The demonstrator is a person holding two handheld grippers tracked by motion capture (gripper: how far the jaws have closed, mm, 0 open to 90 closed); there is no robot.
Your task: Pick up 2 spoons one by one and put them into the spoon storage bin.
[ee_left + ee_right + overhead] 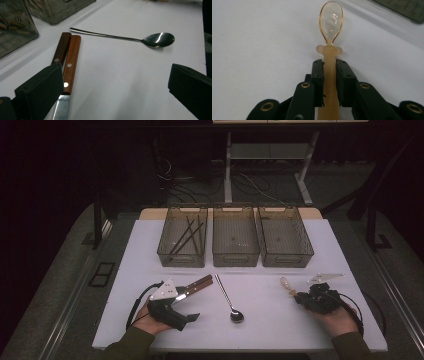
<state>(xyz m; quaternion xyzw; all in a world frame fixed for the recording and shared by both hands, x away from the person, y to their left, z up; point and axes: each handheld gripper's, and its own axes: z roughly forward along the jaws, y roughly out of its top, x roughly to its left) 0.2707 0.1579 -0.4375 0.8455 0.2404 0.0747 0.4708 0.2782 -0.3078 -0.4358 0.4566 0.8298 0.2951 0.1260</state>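
The right gripper (pixel 329 75) is clamping the handle of a translucent amber plastic spoon (pixel 331 30) — its bowl is pointing away, lying on the white table (pixel 249 37) in front of the right-hand grey bin (pixel 286 237). The left gripper (pixel 115 85) is resting wide open beside two wooden-handled knives (pixel 71 62) and a steel spoon (pixel 157 40).

A translucent amber plastic spoon (pixel 331 22) lies flat on the white table, bowl pointing away.

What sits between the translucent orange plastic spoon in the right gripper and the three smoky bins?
Nothing visible. The translucent orange plastic spoon, clamped in the right gripper, faces bare white table up to the smoky plastic bins.
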